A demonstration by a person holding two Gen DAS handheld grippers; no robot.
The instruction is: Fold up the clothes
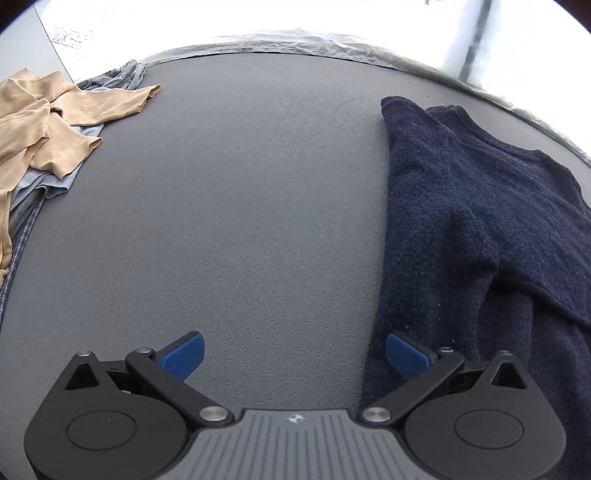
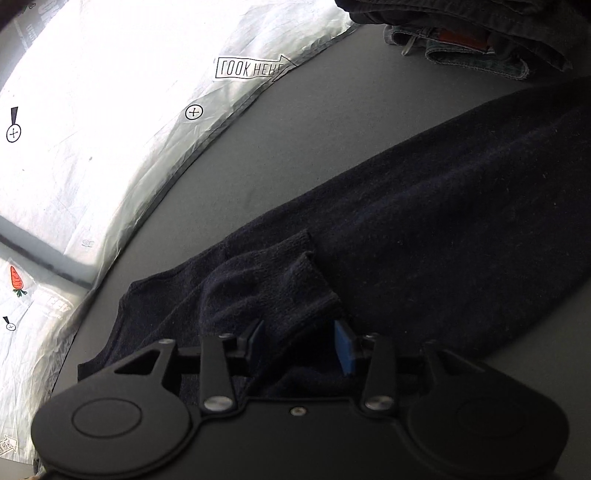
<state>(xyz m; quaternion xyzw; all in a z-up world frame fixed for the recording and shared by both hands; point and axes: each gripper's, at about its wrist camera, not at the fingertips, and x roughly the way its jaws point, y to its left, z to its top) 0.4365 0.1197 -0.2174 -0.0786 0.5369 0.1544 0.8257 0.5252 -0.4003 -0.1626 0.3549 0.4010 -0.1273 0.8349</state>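
My left claw (image 1: 293, 355) is spread wide and angled steeply down, my right claw (image 2: 301, 345) partly parted.

My left wrist view is evenly lit and sharp; the grey table (image 1: 229, 206) shows its grain. Beyond its far edge the white sheet (image 1: 258, 22) blows out to pure glare, so light comes from that side. Fisheye bends the table edge into an arc and the corners go black. My right wrist view is dimmer: the sweater (image 2: 443, 206) reads almost black, its folds barely separable, with shadow around the right gripper (image 2: 301, 341). The sheet there is overexposed too.
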